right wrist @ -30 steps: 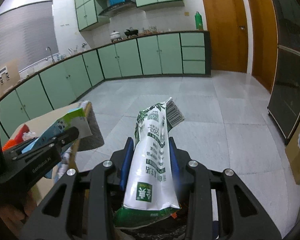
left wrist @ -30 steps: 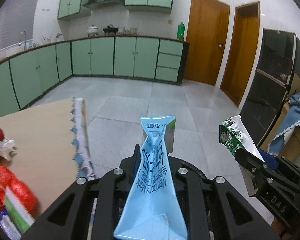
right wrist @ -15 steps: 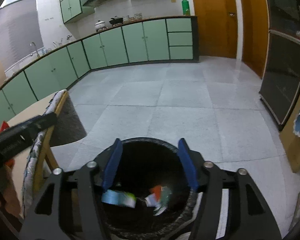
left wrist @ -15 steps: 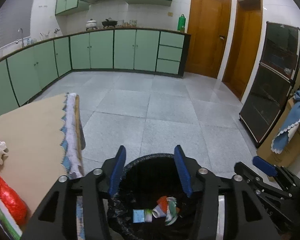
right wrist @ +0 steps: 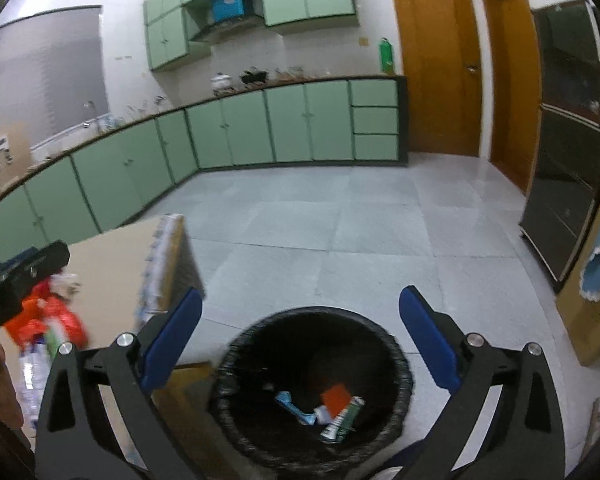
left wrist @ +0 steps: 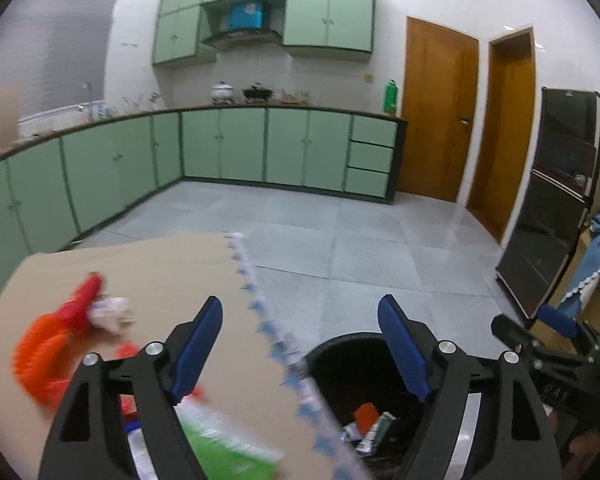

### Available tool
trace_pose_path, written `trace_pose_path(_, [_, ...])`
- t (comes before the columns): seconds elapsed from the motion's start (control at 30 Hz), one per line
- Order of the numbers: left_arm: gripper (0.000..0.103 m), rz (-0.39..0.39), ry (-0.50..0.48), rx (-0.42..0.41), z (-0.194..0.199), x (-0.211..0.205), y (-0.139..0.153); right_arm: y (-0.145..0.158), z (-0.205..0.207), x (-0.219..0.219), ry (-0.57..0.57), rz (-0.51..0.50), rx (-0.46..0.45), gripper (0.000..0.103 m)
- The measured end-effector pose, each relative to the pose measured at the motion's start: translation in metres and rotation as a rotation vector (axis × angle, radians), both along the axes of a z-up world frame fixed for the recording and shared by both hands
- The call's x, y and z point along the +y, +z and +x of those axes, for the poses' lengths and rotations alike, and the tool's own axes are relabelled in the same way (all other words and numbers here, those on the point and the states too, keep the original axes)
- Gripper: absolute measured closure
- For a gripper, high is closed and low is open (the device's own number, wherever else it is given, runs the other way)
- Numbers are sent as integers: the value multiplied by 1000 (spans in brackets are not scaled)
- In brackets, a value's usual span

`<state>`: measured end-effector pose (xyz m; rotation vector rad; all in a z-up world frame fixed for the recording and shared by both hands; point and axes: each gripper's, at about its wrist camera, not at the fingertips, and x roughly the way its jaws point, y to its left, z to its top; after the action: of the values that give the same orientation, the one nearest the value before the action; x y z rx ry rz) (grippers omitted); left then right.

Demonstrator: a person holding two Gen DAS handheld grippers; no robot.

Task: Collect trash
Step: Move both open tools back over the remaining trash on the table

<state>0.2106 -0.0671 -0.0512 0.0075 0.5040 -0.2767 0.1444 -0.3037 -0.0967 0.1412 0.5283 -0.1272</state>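
Hovering above a black trash bin (right wrist: 312, 392), right hand-held gripper (right wrist: 300, 340) spread wide, holding nothing, jaws just opened. Left hand-held gripper (left wrist: 300, 344) likewise wide and empty, jaws just opened, straddling desk (left wrist: 160, 264) edge and bin. Cartons (right wrist: 332, 412) lying at the bin's bottom. Red wrappers (left wrist: 56, 336) and crumpled paper (left wrist: 110, 310) on the desk.

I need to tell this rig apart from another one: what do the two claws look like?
Both match: the left claw and right claw each have two black angular arms with triangular cut-outs and silver round screw heads, tipped with blue pads. The left claw's body carries small white lettering, too blurred to read.
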Motion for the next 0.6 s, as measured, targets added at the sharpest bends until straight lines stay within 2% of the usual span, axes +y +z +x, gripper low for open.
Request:
trace_pose_path(0.27, [24,56,135,25,-48,90,-5,14,-19,80,139,27,-45,7])
trace_pose_path(0.43, [25,97,234,59,-79,149,-20,10,-33,131,227,50,-54,7])
trace_pose_path(0.6, [25,111,302,100,-102,189,-38,5,-41,180,307,65,-51,7])
